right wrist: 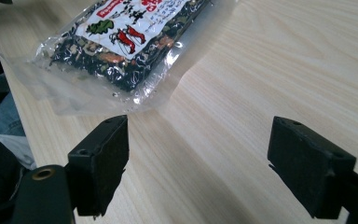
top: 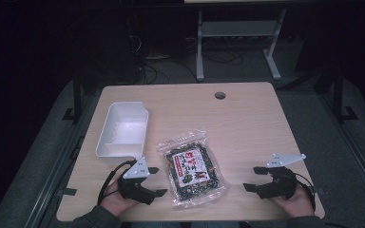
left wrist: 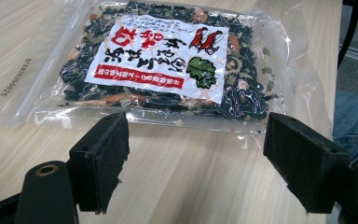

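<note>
A clear bag of dark dried food with a white and red label (top: 192, 167) lies flat on the wooden table (top: 247, 118) near its front edge. My left gripper (top: 156, 181) rests just left of the bag, open, jaws pointing at it with nothing between them. In the left gripper view the bag (left wrist: 163, 60) lies just beyond the open jaws. My right gripper (top: 253, 178) sits to the bag's right, open and holding nothing. The right gripper view has the bag (right wrist: 121, 42) at its upper left, ahead of the jaws.
An empty white plastic bin (top: 122, 129) stands behind my left gripper, left of the bag. A round cable hole (top: 220, 95) is at the table's far edge. Table legs and cables lie on the dark floor beyond.
</note>
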A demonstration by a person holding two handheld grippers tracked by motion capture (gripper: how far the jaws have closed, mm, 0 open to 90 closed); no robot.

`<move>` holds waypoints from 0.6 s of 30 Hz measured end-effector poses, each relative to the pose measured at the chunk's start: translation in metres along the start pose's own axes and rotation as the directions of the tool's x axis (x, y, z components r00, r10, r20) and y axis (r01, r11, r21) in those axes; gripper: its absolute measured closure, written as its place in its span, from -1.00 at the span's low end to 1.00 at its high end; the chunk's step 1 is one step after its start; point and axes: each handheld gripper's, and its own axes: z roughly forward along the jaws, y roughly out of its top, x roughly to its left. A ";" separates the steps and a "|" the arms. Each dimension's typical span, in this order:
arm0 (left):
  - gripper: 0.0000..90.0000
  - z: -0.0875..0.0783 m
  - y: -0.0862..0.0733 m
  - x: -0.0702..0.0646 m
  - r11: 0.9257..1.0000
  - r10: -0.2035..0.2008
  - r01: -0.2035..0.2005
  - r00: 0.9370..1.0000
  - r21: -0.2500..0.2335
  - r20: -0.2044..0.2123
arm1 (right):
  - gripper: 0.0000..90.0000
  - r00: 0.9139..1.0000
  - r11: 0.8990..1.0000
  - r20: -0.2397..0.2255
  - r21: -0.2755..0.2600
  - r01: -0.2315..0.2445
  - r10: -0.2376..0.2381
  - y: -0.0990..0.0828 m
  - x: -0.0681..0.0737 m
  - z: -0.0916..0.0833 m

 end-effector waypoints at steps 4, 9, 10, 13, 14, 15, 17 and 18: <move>-0.48 -0.001 0.001 -0.001 1.000 0.006 -0.006 1.000 -0.013 -0.011 | -0.58 1.000 1.000 -0.007 -0.009 -0.005 0.005 0.002 -0.001 0.000; -0.47 -0.001 0.001 0.000 1.000 -0.003 0.002 1.000 -0.023 -0.017 | -0.59 1.000 1.000 -0.019 -0.024 -0.011 0.011 0.007 -0.003 0.002; -0.47 0.000 0.002 0.000 1.000 -0.013 0.013 1.000 -0.025 -0.012 | -0.60 1.000 1.000 -0.024 -0.022 -0.016 0.016 0.010 -0.005 0.003; -0.47 0.002 0.002 0.000 0.999 -0.021 0.020 1.000 -0.027 -0.008 | -0.61 0.999 0.999 -0.030 -0.027 -0.021 0.021 0.019 -0.011 0.006; -0.47 0.003 0.003 0.000 0.999 -0.022 0.022 1.000 -0.027 -0.006 | -0.61 0.999 0.999 -0.036 -0.032 -0.026 0.025 0.022 -0.012 0.006; -0.47 0.004 0.003 0.000 0.999 -0.021 0.020 1.000 -0.026 -0.006 | -0.61 0.999 0.999 -0.040 -0.035 -0.030 0.029 0.026 -0.014 0.007; -0.44 0.005 0.004 0.000 0.999 -0.020 0.020 1.000 -0.028 -0.008 | -0.61 0.999 0.999 -0.043 -0.039 -0.029 0.027 0.033 -0.017 0.009; -0.43 0.006 0.004 0.000 0.999 -0.024 0.023 1.000 -0.030 -0.006 | -0.62 0.999 0.999 -0.046 -0.041 -0.031 0.030 0.037 -0.019 0.010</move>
